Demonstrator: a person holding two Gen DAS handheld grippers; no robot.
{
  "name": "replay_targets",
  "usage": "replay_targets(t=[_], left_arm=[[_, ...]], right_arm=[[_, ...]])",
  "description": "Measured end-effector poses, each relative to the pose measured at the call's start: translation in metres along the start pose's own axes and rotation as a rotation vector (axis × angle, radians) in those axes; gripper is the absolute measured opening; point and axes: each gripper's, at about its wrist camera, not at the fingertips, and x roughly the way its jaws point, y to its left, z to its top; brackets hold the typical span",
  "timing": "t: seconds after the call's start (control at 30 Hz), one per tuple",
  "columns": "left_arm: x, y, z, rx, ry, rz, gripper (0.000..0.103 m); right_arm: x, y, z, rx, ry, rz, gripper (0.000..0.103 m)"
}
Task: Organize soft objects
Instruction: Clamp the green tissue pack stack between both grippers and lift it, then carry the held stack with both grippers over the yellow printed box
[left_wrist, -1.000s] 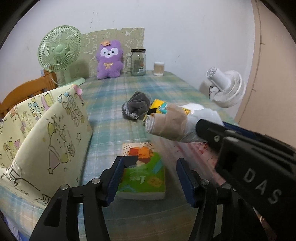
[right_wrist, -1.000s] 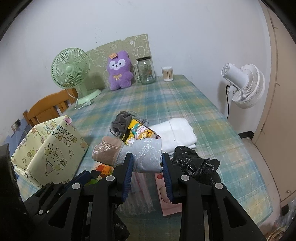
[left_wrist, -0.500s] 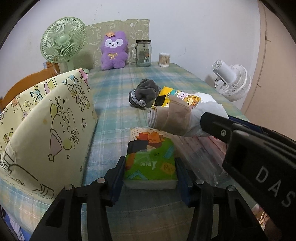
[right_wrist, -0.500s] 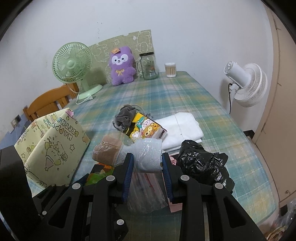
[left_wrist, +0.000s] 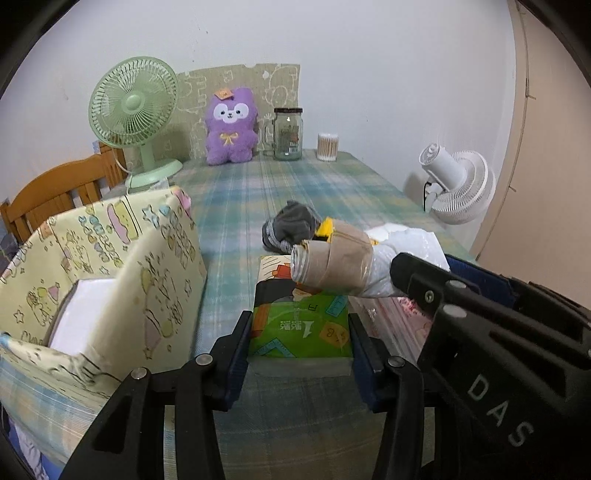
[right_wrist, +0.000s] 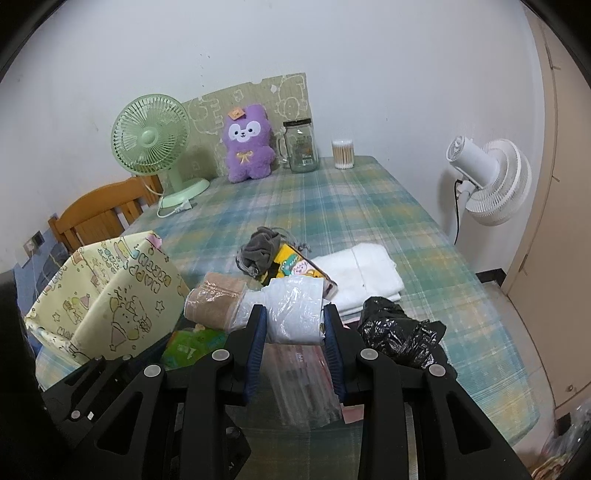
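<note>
My left gripper (left_wrist: 300, 343) is shut on a green tissue pack (left_wrist: 300, 325) and holds it just above the table, beside the yellow cartoon-print gift bag (left_wrist: 110, 266). My right gripper (right_wrist: 293, 332) is shut on a roll of plastic bags (right_wrist: 291, 314) with a brown paper band (right_wrist: 214, 299); the roll also shows in the left wrist view (left_wrist: 340, 264), over the tissue pack. A grey sock bundle (right_wrist: 258, 249), a yellow cartoon pack (right_wrist: 295, 264), a folded white towel (right_wrist: 369, 273) and a crumpled black bag (right_wrist: 395, 332) lie on the table.
A purple plush (right_wrist: 247, 144), a glass jar (right_wrist: 303, 146), a cotton-swab tub (right_wrist: 342, 149) and a green fan (right_wrist: 151, 138) stand at the table's far end. A white fan (right_wrist: 487, 181) stands off the right edge. A wooden chair (right_wrist: 99, 214) is at left. A clear packet (right_wrist: 303, 376) lies under my right gripper.
My left gripper has moved forward around the green tissue pack, shut on it and lifted it. My right gripper has stayed shut on the roll, shifting slightly.
</note>
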Motion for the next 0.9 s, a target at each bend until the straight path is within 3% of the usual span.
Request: replay_targets(t=[0.9], left_arm=[[-0.05,0.016,0.049,-0.021,-0.109,0.016,0.05]], right_arm=[[-0.047,0.031,0.042,-0.022,-0.1,-0.005,0.034]])
